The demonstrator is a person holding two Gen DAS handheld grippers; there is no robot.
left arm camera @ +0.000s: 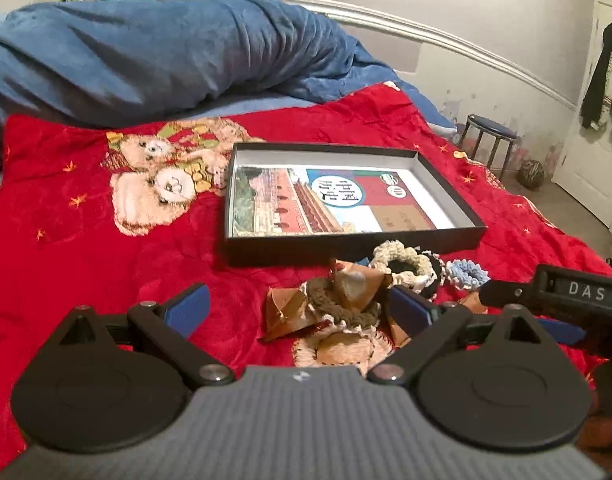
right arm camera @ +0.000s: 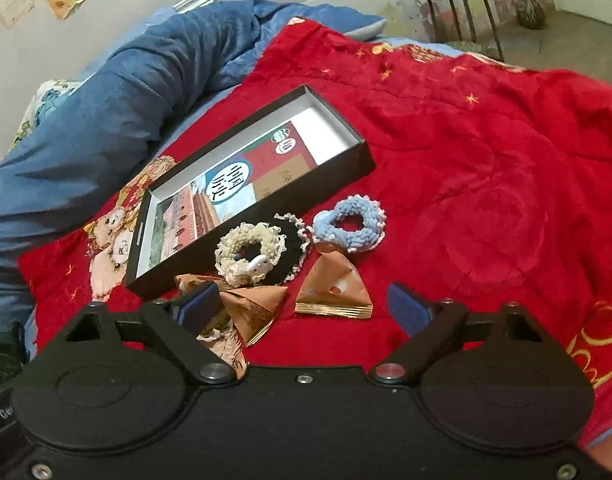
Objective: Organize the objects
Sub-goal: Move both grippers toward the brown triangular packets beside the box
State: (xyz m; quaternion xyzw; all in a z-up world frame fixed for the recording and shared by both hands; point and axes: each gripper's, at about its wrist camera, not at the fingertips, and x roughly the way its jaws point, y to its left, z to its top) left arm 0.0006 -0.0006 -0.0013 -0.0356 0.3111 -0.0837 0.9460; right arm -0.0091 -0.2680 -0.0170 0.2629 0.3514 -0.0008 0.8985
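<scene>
The left tongs (left arm camera: 297,312) are spread wide, holding nothing, with brown paper packets (left arm camera: 289,312) and a brown scrunchie (left arm camera: 338,308) lying between the tips on the red blanket (left arm camera: 85,248). The right tongs (right arm camera: 306,308) are spread wide too, just in front of a triangle packet (right arm camera: 334,292). Only this view shows the blue scrunchie (right arm camera: 348,226) fully, beside the black box (right arm camera: 346,172)
</scene>
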